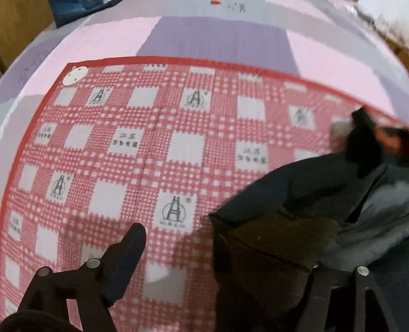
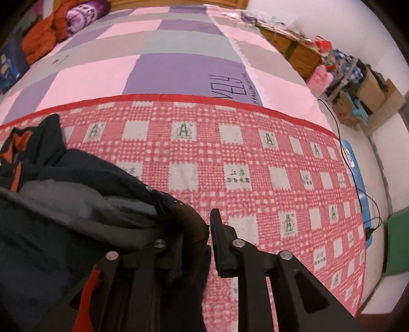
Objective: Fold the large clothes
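A dark navy jacket (image 1: 294,189) with grey lining and orange trim lies bunched on a red-and-white checked blanket (image 1: 143,143) on the bed. In the left wrist view my left gripper (image 1: 209,245) stands open: its left finger (image 1: 127,258) is over the blanket, and the jacket's dark hem covers the right finger. In the right wrist view the jacket (image 2: 64,204) fills the lower left. My right gripper (image 2: 204,229) is shut on the jacket's brown-edged hem (image 2: 191,224), with the right finger (image 2: 219,242) pressed against it.
The checked blanket (image 2: 255,178) lies on a pink, purple and grey patchwork sheet (image 2: 166,51). Orange and purple bedding (image 2: 64,23) is piled at the far left. Wooden drawers and cluttered boxes (image 2: 345,69) line the right wall. A black cable (image 2: 358,184) runs along the bed's right edge.
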`<act>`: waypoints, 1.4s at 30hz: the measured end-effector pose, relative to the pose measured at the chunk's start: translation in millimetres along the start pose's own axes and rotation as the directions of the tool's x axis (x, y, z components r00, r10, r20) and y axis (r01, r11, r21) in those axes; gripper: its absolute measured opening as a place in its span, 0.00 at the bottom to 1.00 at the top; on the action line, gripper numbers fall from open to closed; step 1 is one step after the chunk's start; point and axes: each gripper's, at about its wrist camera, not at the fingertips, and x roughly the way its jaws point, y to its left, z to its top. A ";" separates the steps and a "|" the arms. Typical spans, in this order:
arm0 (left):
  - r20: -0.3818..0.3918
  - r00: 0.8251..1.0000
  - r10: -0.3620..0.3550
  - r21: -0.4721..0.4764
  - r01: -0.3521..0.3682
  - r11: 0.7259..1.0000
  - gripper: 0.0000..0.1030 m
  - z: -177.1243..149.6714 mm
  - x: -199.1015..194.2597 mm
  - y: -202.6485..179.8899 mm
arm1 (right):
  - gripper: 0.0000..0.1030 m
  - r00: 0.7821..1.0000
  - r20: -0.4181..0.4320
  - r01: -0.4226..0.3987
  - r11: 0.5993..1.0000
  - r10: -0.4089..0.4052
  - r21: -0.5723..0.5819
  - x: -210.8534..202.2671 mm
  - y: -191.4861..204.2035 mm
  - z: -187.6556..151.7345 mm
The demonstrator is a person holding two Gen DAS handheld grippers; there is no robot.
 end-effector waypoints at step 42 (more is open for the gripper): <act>0.120 0.986 -0.116 0.330 0.070 0.941 1.00 -100.6 -18.9 -172.9 | 1.00 0.985 0.119 -0.095 0.972 0.122 -0.215 -39.4 164.2 -87.1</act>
